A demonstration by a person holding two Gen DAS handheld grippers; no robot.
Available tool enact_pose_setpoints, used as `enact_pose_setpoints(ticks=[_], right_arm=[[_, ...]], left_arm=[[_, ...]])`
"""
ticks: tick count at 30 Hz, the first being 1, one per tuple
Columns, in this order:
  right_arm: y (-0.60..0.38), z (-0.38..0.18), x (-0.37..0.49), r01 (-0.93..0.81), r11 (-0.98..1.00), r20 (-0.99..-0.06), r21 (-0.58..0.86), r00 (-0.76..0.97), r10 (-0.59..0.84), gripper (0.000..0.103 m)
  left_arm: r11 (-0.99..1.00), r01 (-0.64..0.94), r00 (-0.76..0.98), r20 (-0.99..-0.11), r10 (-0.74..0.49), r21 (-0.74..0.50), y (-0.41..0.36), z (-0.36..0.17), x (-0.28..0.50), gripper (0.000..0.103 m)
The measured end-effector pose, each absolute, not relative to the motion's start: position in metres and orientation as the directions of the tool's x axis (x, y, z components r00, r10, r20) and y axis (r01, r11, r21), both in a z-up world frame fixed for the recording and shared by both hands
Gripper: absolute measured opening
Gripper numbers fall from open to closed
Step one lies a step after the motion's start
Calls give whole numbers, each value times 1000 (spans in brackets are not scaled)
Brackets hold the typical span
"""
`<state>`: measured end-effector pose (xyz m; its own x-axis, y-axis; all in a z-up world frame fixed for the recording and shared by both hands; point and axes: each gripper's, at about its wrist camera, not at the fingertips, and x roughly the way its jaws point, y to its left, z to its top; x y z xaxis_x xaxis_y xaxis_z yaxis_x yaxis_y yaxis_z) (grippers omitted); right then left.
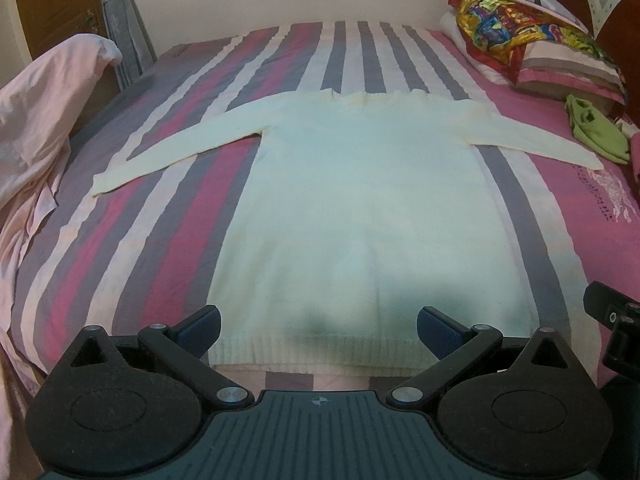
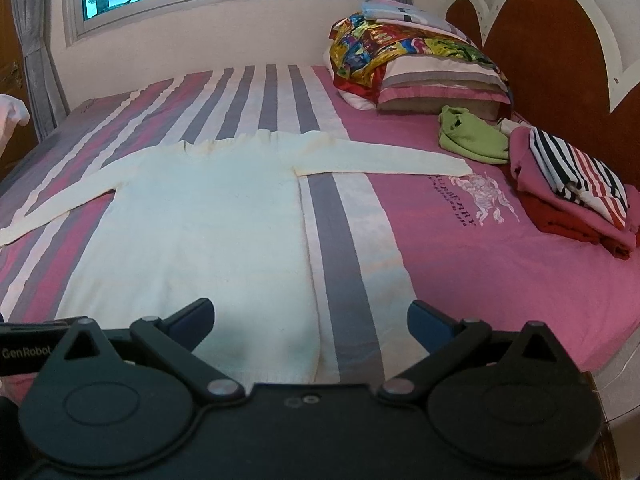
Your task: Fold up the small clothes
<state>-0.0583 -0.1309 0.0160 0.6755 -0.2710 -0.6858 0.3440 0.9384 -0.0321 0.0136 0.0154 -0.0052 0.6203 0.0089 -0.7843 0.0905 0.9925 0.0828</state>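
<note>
So the white sweater [image 1: 360, 200] is laid out flat on the striped bed [image 1: 160, 208], hem toward the person and collar at the far end, meaning its long axis runs straight away from both claws, with a sleeve stretched out to each side. The left claw [image 1: 319, 326] sits right over the middle of the ribbed hem, and its jaws are spread wide with nothing between them, not touching the knit as far as I can tell. The right claw [image 2: 310, 320] is also wide apart and empty, hanging over the sweater's right bottom corner, half over the fabric and half over the grey stripe beside it. My guess is nothing's folded yet and the sleeves come first: the right sleeve [image 2: 380, 160] points off toward the folded pile [image 2: 576, 184] and the green garment [image 2: 472, 136], so the right claw is the nearer one for it, while the left sleeve [image 1: 176, 148] goes to the left claw. Both have to reach well forward though, the cuffs are far from the hem
</note>
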Motion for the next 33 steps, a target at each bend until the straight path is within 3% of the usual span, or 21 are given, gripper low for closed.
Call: enact_pose_setpoints(ticks=[33], right_arm=[[-152, 10, -15, 348, 937, -685, -17, 679, -264, 103]], left_arm=[[994, 60, 596, -802, 36, 89, 10, -19, 67, 103]])
